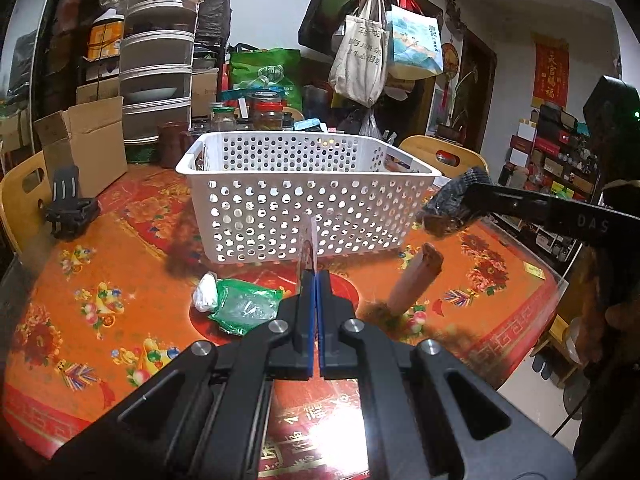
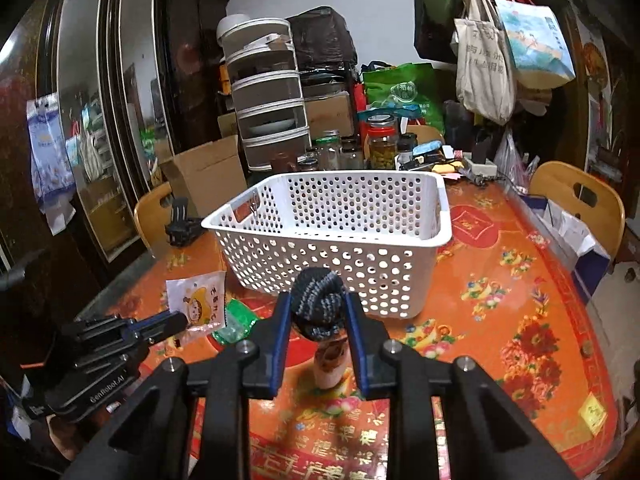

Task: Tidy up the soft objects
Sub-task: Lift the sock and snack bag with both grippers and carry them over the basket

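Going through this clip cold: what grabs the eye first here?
The white perforated basket standing mid-table on the loud orange floral tablecloth. In front of it, the right gripper clamps a dark rolled sock, while the left gripper pinches a thin snack packet edge-on.

A table point(image 2: 500, 280) under an orange flowered cloth fills the lower half of both views. A white perforated basket point(image 2: 332, 256) stands at mid-frame. Before it, lower centre in the right view, stands a pinkish tube point(image 2: 330, 364); to the left lies a green packet point(image 1: 244, 304) with a white wad point(image 1: 206, 290) touching it. A black clamp stand point(image 1: 70, 208) sits at the left edge, a cardboard box point(image 1: 86, 144) behind it. Jars point(image 2: 382, 142) crowd the far edge at upper centre. A yellow tag point(image 2: 592, 410) lies at lower right
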The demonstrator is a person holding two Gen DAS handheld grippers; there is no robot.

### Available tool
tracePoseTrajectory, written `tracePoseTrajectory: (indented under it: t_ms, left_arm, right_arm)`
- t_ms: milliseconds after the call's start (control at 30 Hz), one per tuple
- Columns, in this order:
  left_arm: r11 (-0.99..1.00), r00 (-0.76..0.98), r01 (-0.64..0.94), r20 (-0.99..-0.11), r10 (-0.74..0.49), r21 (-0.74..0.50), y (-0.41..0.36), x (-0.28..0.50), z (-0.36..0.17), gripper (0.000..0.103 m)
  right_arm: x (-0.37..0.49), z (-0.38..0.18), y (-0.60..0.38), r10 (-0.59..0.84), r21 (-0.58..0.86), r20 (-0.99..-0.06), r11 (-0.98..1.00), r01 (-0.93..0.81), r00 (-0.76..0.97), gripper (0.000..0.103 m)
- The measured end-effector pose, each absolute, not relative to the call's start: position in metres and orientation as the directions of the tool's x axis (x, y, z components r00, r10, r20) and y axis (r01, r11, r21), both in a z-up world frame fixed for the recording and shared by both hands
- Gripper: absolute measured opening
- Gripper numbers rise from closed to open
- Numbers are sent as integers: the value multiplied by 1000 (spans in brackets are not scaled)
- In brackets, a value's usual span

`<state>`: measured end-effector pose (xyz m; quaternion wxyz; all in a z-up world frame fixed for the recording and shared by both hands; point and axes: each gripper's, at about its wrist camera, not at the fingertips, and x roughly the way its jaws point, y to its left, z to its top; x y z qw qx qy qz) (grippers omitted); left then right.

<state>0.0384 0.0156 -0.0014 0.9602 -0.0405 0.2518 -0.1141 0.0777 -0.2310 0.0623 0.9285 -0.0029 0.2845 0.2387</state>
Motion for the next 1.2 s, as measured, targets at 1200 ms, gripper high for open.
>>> tracePoseTrajectory:
  t_ms: [1200]
  left_arm:
    - [967, 887, 247, -387, -250, -60, 4, 92, 101, 1]
  right_arm:
    - [123, 118, -234, 405, 79, -480, 904, -421, 778, 25]
